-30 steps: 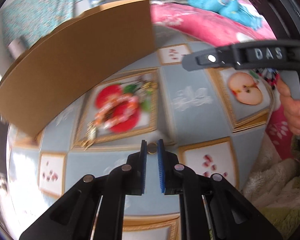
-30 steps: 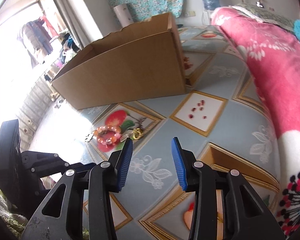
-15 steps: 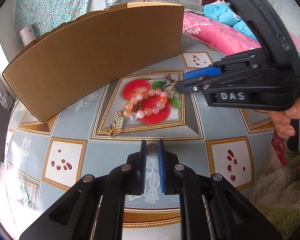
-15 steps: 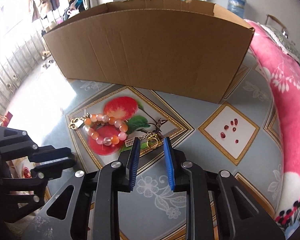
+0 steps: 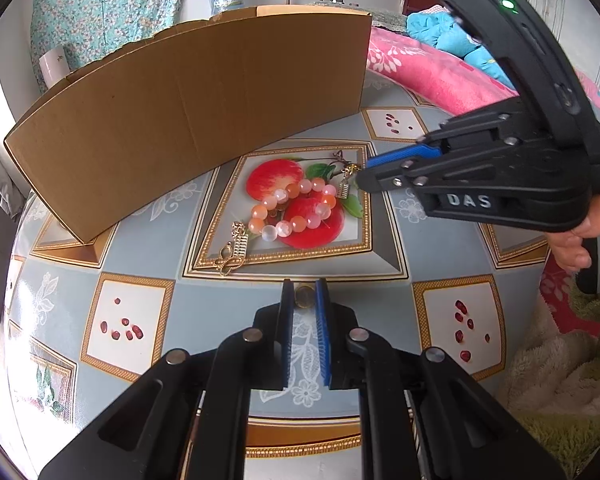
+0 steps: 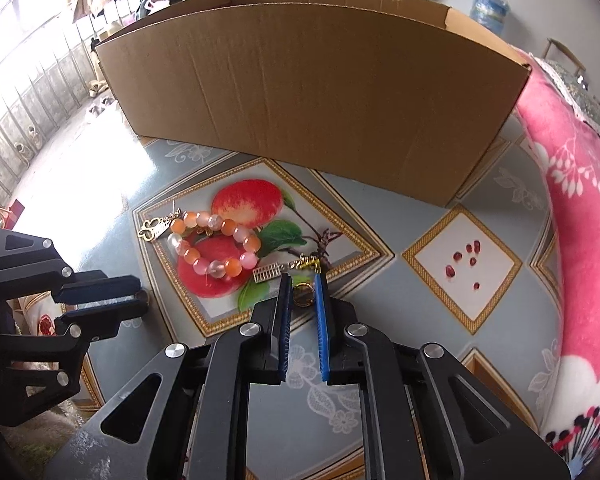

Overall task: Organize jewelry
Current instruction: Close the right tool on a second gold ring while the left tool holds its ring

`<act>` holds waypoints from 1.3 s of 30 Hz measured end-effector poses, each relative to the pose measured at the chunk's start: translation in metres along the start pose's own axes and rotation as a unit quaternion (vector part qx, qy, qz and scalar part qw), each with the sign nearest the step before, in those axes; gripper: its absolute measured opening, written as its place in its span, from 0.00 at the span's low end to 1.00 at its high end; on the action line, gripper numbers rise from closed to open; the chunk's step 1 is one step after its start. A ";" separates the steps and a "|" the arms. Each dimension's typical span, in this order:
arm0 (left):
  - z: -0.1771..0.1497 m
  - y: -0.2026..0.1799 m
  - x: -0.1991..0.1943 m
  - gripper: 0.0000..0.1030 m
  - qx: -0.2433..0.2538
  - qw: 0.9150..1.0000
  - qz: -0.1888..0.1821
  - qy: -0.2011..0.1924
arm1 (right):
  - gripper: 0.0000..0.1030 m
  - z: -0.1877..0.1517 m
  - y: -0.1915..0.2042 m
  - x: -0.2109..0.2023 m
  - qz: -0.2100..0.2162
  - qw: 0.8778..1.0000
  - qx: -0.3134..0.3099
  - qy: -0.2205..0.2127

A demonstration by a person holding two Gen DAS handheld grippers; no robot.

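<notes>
Left gripper (image 5: pixel 303 300) is narrow, pads pinching a small gold ring (image 5: pixel 304 297) edge-on, held above the tabletop (image 5: pixel 228 312) in front of me. Right gripper (image 6: pixel 302 294) has just been closing and now clamps a second gold ring (image 6: pixel 302 295) at the tile's near corner, beside a gold bar charm (image 6: pixel 267 272) on a fine chain (image 6: pixel 309 262). The orange-and-pink bead bracelet (image 6: pixel 214 242) and a gold butterfly pendant (image 6: pixel 153 229) lie untouched on the apple print; the open cardboard box (image 6: pixel 312 100) stands just behind them. Risks as I judge them: the chain looks close enough to the right-hand ring to snag and drag along when I lift; each ring is gripped near the pad tips, so a quick wrist roll could let it slip and roll off; the box wall is tall, so a low carry could clip its rim. Readable writing: "DAS" on the right gripper's body, seen from the left wrist camera; nothing else legible
</notes>
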State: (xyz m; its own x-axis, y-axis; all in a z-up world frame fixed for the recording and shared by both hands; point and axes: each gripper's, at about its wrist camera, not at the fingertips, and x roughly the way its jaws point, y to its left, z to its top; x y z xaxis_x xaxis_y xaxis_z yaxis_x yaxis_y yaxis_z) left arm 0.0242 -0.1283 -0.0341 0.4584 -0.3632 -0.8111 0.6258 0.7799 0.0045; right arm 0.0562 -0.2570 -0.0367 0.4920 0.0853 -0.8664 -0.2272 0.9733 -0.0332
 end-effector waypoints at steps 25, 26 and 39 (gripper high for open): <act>0.000 -0.001 -0.001 0.11 -0.006 1.000 0.004 -0.001 | 0.25 -0.048 -0.021 -0.042 0.032 0.997 0.074 -0.010; 0.000 0.000 -0.001 0.11 -0.006 1.000 0.004 -0.001 | 0.25 -0.048 -0.020 -0.042 0.027 0.997 0.071 -0.010; 0.001 -0.001 -0.001 0.11 -0.005 1.000 0.004 0.001 | 0.21 -0.035 0.000 -0.022 -0.011 0.998 0.059 -0.012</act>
State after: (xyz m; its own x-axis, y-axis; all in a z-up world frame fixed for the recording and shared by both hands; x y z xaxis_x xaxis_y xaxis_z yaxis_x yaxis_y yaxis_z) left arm 0.0239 -0.1293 -0.0330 0.4621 -0.3569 -0.8118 0.6157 0.7880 0.0039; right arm 0.0162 -0.2658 -0.0352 0.5164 0.0682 -0.8536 -0.1163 0.9932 0.0090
